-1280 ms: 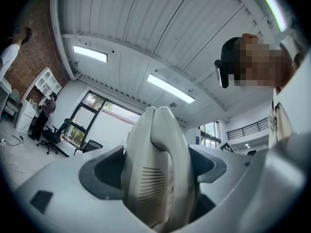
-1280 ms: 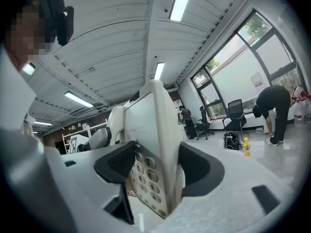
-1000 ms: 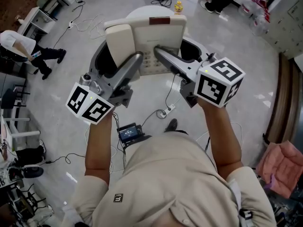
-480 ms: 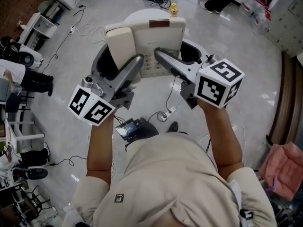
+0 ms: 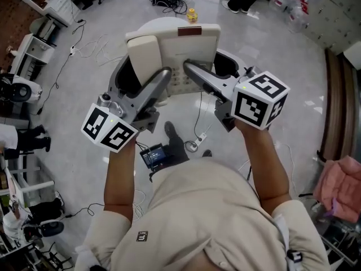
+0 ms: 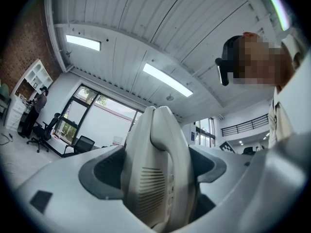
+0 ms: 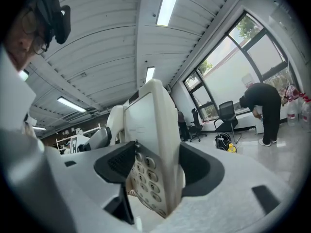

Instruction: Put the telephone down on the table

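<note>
A beige desk telephone [image 5: 189, 44] with its handset [image 5: 144, 52] on the cradle is held up in the air over the floor, face toward me. My left gripper [image 5: 141, 75] is shut on its handset side, and the left gripper view shows the handset edge [image 6: 158, 169] pinched between the jaws. My right gripper [image 5: 211, 66] is shut on the keypad side; the keypad [image 7: 146, 176] sits between its jaws in the right gripper view. No table is in sight under the telephone.
Grey floor below carries loose cables and a power strip [image 5: 194, 145]. A small screen device [image 5: 153, 157] hangs at my waist. A yellow bottle [image 5: 192, 14] stands ahead, desks [image 5: 31, 52] to the left, a pink cloth [image 5: 338, 185] at right. A person [image 7: 265, 108] bends far off.
The floor has slid under me as I step forward, with a foot now showing. Both grippers keep the same hold on the telephone. The person at the left edge has dropped out of that spot.
</note>
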The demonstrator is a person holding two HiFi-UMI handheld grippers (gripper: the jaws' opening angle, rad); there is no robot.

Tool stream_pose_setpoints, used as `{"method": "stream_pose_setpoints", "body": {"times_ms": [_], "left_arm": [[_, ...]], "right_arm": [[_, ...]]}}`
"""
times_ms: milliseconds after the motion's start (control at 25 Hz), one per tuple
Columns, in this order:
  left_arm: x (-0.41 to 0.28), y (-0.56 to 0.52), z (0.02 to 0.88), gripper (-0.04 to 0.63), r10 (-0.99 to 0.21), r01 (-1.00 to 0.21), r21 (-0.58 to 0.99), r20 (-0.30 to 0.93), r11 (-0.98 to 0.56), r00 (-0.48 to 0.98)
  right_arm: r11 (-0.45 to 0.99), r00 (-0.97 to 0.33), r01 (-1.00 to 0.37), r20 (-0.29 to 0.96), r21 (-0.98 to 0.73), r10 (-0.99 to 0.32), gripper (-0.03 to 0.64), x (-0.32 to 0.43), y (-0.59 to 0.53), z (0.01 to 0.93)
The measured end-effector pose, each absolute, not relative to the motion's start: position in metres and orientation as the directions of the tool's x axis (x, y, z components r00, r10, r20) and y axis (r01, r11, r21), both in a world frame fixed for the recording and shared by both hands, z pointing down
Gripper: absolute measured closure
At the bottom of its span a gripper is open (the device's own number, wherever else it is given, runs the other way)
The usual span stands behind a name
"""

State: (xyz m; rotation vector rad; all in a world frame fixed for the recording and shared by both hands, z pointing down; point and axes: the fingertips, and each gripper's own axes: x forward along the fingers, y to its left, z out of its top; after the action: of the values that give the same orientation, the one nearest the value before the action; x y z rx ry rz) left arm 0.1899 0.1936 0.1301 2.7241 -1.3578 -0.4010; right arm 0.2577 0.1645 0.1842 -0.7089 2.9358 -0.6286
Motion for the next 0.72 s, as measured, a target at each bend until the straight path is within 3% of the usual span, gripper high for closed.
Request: {"method": "stream_pose_setpoints", "body": {"times_ms": [720], "left_arm": [[0.073, 0.031, 0.139, 0.204, -0.695, -0.665, 0.202, -0.213, -0.719, 0.687]], "right_arm": [[0.729, -0.817, -0.554, 0.092, -0.401, -0.57, 0.341, 0.146, 0.014, 0.193]]}}
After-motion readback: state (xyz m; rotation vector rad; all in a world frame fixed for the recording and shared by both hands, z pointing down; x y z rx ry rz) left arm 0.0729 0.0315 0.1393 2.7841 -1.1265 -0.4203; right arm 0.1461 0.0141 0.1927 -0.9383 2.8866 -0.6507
